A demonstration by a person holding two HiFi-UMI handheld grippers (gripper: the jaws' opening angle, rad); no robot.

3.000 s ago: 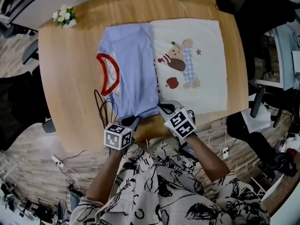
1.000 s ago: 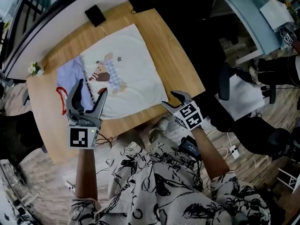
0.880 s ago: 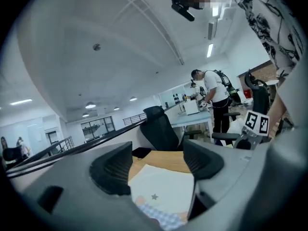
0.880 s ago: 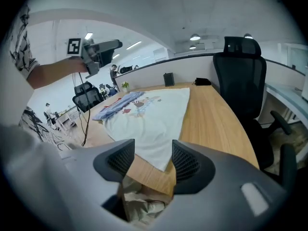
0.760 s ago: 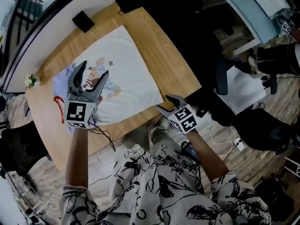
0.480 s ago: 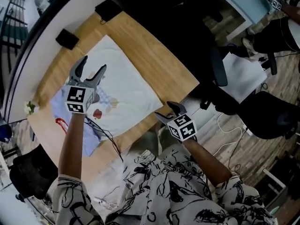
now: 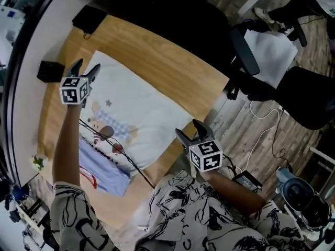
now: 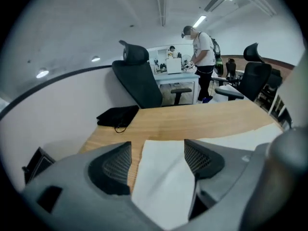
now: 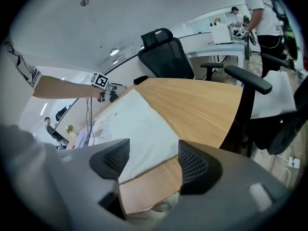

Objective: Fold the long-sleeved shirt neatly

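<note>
Cream long-sleeved shirt [image 7: 152, 114] lies flat on a wooden table [image 7: 172, 61], with its cartoon dog print [image 7: 107, 132] facing up. Beside the dog print, toward the person, a blue part of the shirt [image 7: 107, 174] with a red neckband [image 7: 90, 180] lies folded over.

On an outstretched arm, the left gripper [image 7: 86, 67] hovers beyond the dog print at the shirt's far corner, near a small black box [image 7: 49, 71]. Its jaws stand apart. The left gripper view shows the cloth corner lying between and below them, not pinched.

The right gripper [image 7: 188, 129] sits on the other side of the dog print, at the table's near edge by the shirt's other corner. Its jaws have just been opening and stand apart. Only cloth edge and bare table show between them, and nothing is held.

The step in hand looks like taking both corners of this edge to fold it back across the dog print. To do it well, each lower jaw should slide under its corner and grip close to the edge. Both should close before either lifts, so the edge rises taut and level. It should then land square without dragging the blue fold.
</note>
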